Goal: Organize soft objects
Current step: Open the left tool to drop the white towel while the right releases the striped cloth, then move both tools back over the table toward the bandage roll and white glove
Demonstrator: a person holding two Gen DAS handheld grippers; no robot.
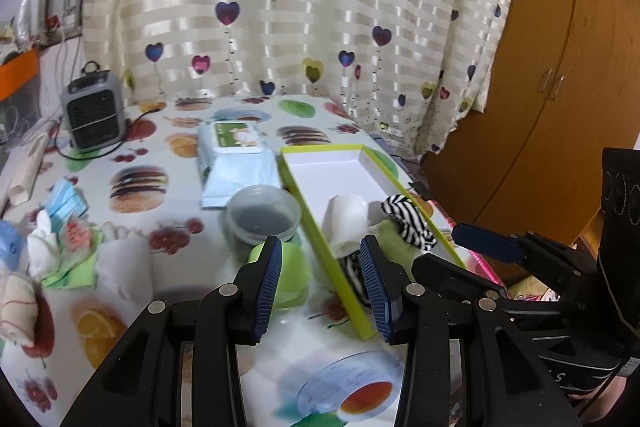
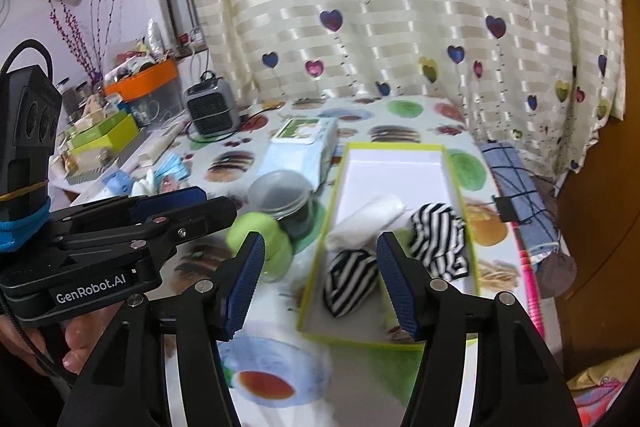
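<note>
Socks lie in the lime-edged box [image 2: 448, 163]: a white roll [image 2: 370, 217] and two black-and-white striped bundles [image 2: 350, 277], toward its near end. Just left of the box stand a green ball [image 2: 260, 235] and a lidded jar [image 2: 280, 195], with a wipes pack [image 2: 304, 151] farther back. Left gripper [image 1: 320, 281] and right gripper [image 2: 320, 283] both hover with jaws released, grasping nothing.

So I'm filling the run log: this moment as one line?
stage: between picks | left gripper: open, empty | right gripper: open, empty | box: white roll, two striped socks
</note>
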